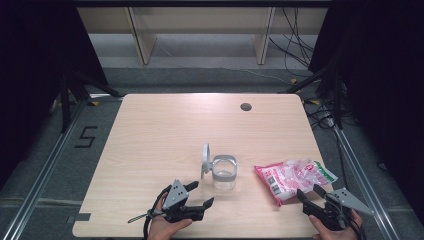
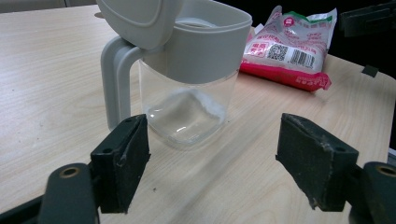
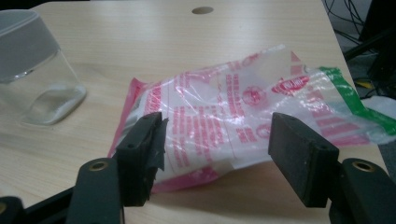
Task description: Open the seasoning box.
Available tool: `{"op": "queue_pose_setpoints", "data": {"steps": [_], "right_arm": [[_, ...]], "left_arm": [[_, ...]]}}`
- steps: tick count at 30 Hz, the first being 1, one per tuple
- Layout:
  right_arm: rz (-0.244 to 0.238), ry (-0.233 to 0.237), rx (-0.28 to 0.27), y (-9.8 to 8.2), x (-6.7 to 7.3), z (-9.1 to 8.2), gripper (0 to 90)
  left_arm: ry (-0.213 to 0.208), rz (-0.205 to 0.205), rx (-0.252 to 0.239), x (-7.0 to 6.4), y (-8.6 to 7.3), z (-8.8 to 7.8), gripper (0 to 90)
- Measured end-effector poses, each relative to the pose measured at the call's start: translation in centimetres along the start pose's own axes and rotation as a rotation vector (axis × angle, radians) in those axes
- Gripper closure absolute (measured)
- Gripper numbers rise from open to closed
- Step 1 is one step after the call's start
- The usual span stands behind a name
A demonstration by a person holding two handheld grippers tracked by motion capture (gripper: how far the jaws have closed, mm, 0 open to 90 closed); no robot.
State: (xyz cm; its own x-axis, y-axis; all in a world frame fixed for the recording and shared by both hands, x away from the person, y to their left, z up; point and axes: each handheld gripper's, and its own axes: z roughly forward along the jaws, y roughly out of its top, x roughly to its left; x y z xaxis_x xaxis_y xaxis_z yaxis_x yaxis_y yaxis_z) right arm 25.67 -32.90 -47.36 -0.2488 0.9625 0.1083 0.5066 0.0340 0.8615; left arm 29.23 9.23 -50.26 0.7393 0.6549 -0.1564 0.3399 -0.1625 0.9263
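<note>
The left hand-held gripper (image 1: 199, 194) rests low over the desk (image 1: 165, 130) with its jaws spread wide and nothing between them. Just ahead of it stands the clear jar (image 1: 223, 173), with a grey collar, a grey handle and a hinged lid (image 1: 205, 160) tipped up on the jar's far-left side as seen from above. In the left gripper view the jar (image 2: 187, 88) rises past the top edge, so the upper part of the lid (image 2: 140, 18) is cut off; a whitish patch shows through the glass near the bottom, but what it is cannot be made out.

The right hand-held gripper (image 1: 314, 194) also stands wide open, its jaws to either side of the near edge of the pink and white plastic bag (image 1: 294, 176); whether the pads touch the film cannot be told. In the right gripper view the bag (image 3: 243, 116) lies crumpled just beyond the jaws, its printing too creased and glossy to read, its green end running off towards the right. The jar (image 3: 32, 70) sits well off to that gripper's left, cropped by the frame. Both hands are cut off by the lower edge of the high view.
</note>
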Motion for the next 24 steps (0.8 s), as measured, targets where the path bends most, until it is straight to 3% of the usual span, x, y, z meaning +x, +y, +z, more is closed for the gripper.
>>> {"op": "queue_pose_setpoints", "data": {"steps": [1, 3, 4, 5, 6, 8, 10, 11, 12, 13, 14, 15, 17, 18, 19, 22, 23, 24], "right_arm": [[-0.009, 0.002, -0.033, -0.2, -0.3, 0.2, 36.6], [0.024, -0.007, -0.020, -0.4, -0.4, 0.0, 35.9], [0.004, -0.016, -0.013, -0.4, -0.8, 0.0, 35.3], [0.050, -0.019, -0.025, -0.6, -0.7, 0.2, 35.1], [0.020, -0.022, -0.005, -0.6, -1.1, 0.0, 34.6], [0.084, -0.014, -0.007, -0.9, -1.1, 0.1, 33.5], [0.066, -0.034, -0.005, -1.0, -1.4, 0.3, 31.5], [0.104, -0.027, 0.018, -0.9, -1.3, 0.2, 31.3], [0.097, -0.006, 0.009, -1.1, -1.7, 0.4, 30.4], [0.126, -0.014, 0.029, -1.1, -1.6, 0.4, 30.3], [0.117, 0.003, -0.005, -1.2, -1.7, 0.6, 30.2], [0.126, -0.003, 0.015, -1.3, -1.8, 0.6, 30.1], [0.168, 0.002, 0.011, -1.3, -1.6, 0.8, 29.5], [0.153, 0.036, 0.002, -1.3, -1.8, 0.9, 29.3], [0.142, 0.012, 0.004, -1.3, -1.9, 1.1, 29.1], [0.166, 0.032, 0.016, -1.3, -2.0, 1.4, 28.3], [0.217, 0.035, 0.042, -1.2, -1.6, 1.3, 27.8], [0.195, 0.045, 0.025, -1.2, -1.9, 1.5, 26.9]], "left_arm": [[0.000, 0.000, 0.001, 0.0, 0.0, 0.0, 24.7], [-0.004, 0.033, 0.001, 0.1, 0.1, -0.1, 24.7], [-0.004, 0.034, 0.002, 0.1, 0.0, 0.0, 24.7], [0.005, 0.004, -0.003, -0.1, -0.1, 0.0, 24.7], [-0.001, 0.035, 0.005, 0.1, 0.0, 0.0, 24.6], [0.000, 0.033, 0.009, 0.0, 0.0, 0.1, 24.7], [-0.006, 0.034, 0.014, 0.0, -0.1, 0.2, 24.6], [-0.002, 0.012, 0.017, -0.2, -0.2, 0.3, 24.6], [-0.003, 0.008, 0.017, -0.3, -0.2, 0.3, 24.6], [-0.011, 0.031, 0.016, -0.2, -0.1, 0.3, 24.6], [-0.016, 0.025, 0.006, -0.1, -0.2, 0.5, 24.6], [-0.012, 0.001, 0.007, -0.2, -0.2, 0.5, 24.6], [-0.008, 0.005, 0.015, -0.3, -0.3, 0.5, 24.6], [-0.012, 0.008, 0.017, -0.3, -0.3, 0.4, 24.6], [-0.012, 0.000, 0.011, -0.4, -0.2, 0.5, 24.6], [-0.012, 0.008, 0.017, -0.4, -0.3, 0.5, 24.6], [-0.013, 0.008, 0.018, -0.4, -0.3, 0.5, 24.6], [-0.014, 0.007, 0.019, -0.4, -0.3, 0.5, 24.6]]}}
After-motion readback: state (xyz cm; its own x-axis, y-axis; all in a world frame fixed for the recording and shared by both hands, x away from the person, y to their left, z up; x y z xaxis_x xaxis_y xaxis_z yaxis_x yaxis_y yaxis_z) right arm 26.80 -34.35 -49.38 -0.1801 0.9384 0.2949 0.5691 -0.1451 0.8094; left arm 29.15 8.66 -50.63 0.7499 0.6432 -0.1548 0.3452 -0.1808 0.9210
